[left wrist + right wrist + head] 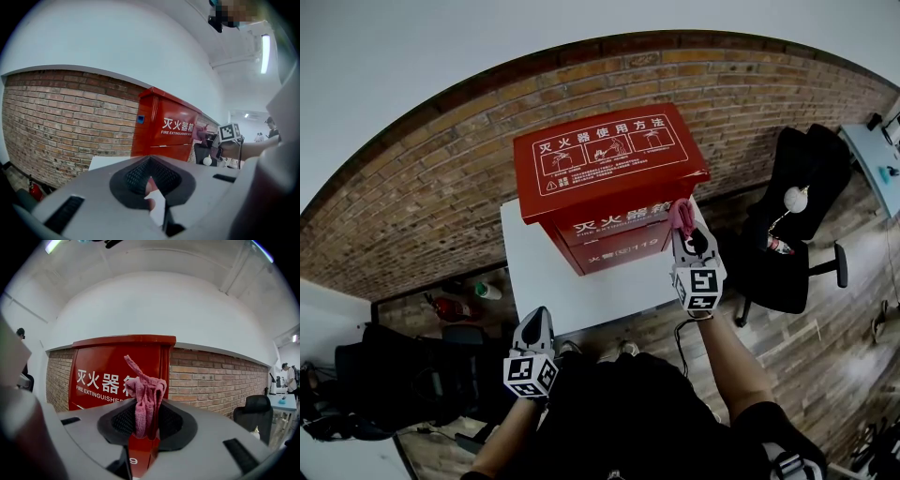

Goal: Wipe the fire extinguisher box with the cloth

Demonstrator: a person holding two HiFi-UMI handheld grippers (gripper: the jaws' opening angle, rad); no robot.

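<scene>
A red fire extinguisher box [609,183] with white print stands on a white table [553,281] against a brick wall. My right gripper [684,223] is raised at the box's front right corner, shut on a bunched pink cloth [681,216]. In the right gripper view the cloth [143,399] sticks up between the jaws, just before the box's front right edge [108,376]. My left gripper [535,323] hangs low near the table's front edge, apart from the box, jaws together and empty. The left gripper view looks past the left gripper [152,187] toward the box's side and front [173,131].
A black office chair [797,234] stands right of the table. A red extinguisher [450,307] and a bottle [487,292] lie on the floor at the left, near dark chairs and bags [394,384]. A desk [877,159] sits far right.
</scene>
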